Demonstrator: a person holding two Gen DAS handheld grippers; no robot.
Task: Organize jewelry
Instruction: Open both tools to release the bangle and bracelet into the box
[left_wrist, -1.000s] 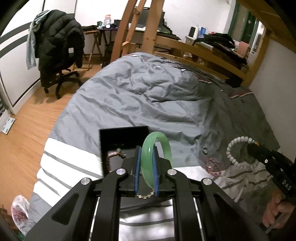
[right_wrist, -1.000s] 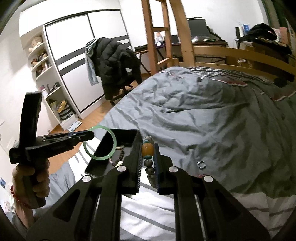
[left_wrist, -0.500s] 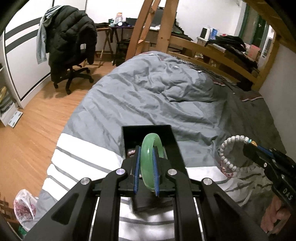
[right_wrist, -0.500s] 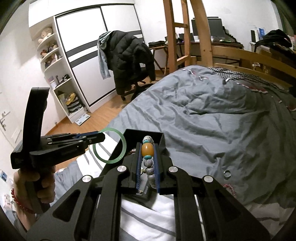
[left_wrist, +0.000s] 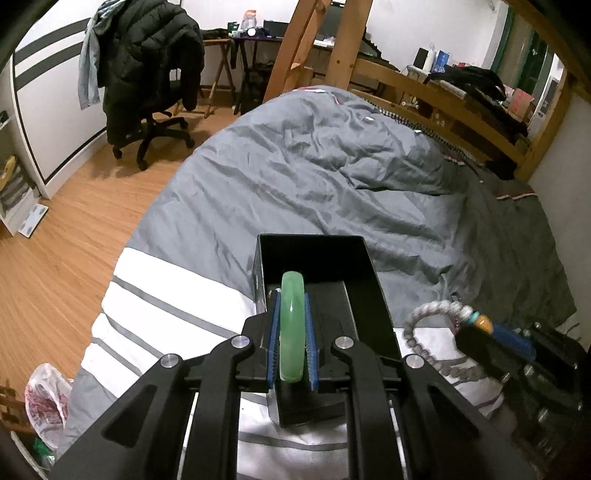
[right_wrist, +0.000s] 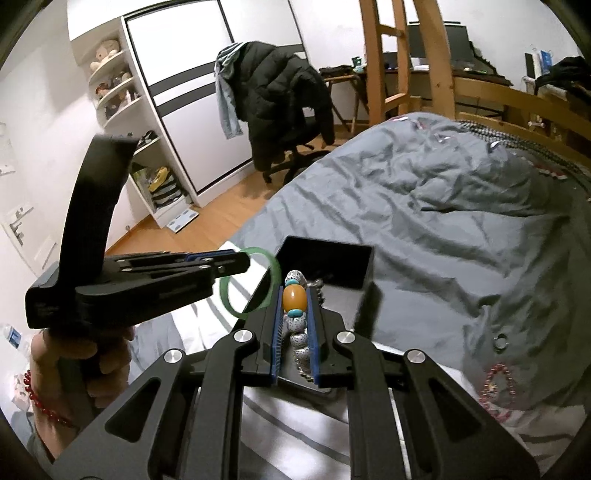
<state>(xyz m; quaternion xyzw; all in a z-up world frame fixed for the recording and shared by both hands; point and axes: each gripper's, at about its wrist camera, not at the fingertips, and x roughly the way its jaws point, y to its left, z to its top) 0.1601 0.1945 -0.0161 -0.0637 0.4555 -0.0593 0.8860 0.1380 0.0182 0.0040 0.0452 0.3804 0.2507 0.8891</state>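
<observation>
A bed (left_wrist: 332, 177) with a gray, wrinkly blanket fills the room, and a black chair (left_wrist: 147, 85) with a coat on it stands on the wood floor at 10 o'clock. A black box (left_wrist: 373, 280) sits open on the bed, near the white stripes. The left hand-held gripper (left_wrist: 291, 339) is squeezed tight on a green bangle (left_wrist: 291, 317), held on its edge right over the box. The bangle looks hard and smooth, so it could slip, and it might crack if it falls; holding it across the thin sides, like now, seems best. The right hand-held gripper (right_wrist: 294, 325) is clamped on a bead bracelet (right_wrist: 294, 299) with a big orange bead, at 3 o'clock from the bangle, beside the box. The beads are on a string, so it hangs floppy and light; it is easy to pinch anywhere. A small silver ring (right_wrist: 501, 340) and a pink bead bracelet (right_wrist: 496, 384) lie on the blanket at 4 o'clock, apart from the box. The two tools are close together, so they could bump at the box. Some small jewelry shows inside the box, but it is too dark to tell what.
</observation>
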